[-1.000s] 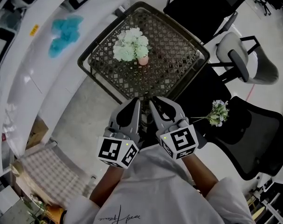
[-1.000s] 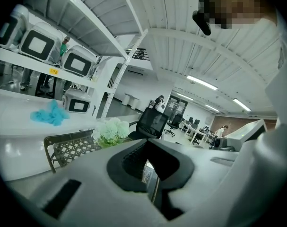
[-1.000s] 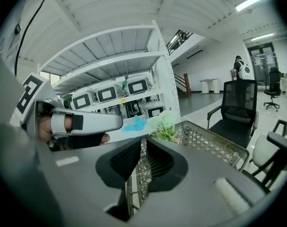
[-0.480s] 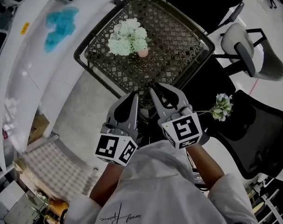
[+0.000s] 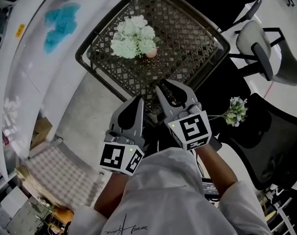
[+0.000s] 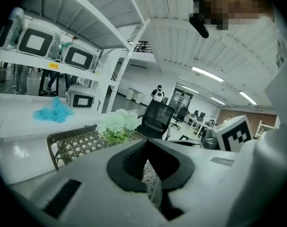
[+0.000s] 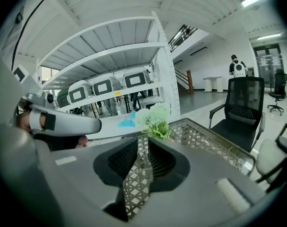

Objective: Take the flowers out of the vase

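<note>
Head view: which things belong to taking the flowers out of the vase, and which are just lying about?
Job: flowers, pink vase, lattice table under them, loose sprig on the black chair, probably already removed.
Lying about: blue cloth on the white shelf, pale chair.

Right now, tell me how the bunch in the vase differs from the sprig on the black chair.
The bunch is large and dense; the sprig is small and thin. The bunch stands in the pink vase on the lattice table; the sprig lies on its side on the black chair, bare stem showing. Both are pale green-white flowers.
</note>
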`<act>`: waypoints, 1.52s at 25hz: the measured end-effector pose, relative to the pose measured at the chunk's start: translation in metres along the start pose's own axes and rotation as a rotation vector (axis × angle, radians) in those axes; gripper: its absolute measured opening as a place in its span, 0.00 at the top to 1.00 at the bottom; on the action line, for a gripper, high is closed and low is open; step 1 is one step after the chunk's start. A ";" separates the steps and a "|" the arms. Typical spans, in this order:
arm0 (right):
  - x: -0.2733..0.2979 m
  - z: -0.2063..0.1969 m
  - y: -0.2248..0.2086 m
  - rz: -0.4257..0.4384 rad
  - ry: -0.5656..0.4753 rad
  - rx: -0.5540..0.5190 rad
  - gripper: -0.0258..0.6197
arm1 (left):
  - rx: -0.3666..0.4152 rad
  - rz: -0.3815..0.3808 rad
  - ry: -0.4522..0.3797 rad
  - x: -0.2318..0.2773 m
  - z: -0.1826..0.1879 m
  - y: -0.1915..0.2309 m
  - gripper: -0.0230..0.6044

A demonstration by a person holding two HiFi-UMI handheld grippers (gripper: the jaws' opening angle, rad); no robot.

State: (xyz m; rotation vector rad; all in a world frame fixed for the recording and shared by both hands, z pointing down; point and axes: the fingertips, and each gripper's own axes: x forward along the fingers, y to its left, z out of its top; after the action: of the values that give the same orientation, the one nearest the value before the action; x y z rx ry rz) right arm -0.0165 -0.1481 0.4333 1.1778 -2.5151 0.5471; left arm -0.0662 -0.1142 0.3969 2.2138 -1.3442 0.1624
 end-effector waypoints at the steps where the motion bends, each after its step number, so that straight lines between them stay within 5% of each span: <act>1: 0.003 -0.001 -0.002 0.000 0.002 -0.001 0.85 | -0.009 0.004 0.001 0.001 -0.001 0.004 0.96; 38: 0.099 -0.025 -0.063 0.025 0.041 -0.061 0.63 | -0.093 0.068 0.085 0.059 -0.018 0.047 0.96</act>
State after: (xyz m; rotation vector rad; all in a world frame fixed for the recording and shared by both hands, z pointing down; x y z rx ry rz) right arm -0.0251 -0.2395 0.5109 1.1042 -2.4964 0.4922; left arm -0.0741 -0.1677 0.4521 2.0627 -1.3541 0.2116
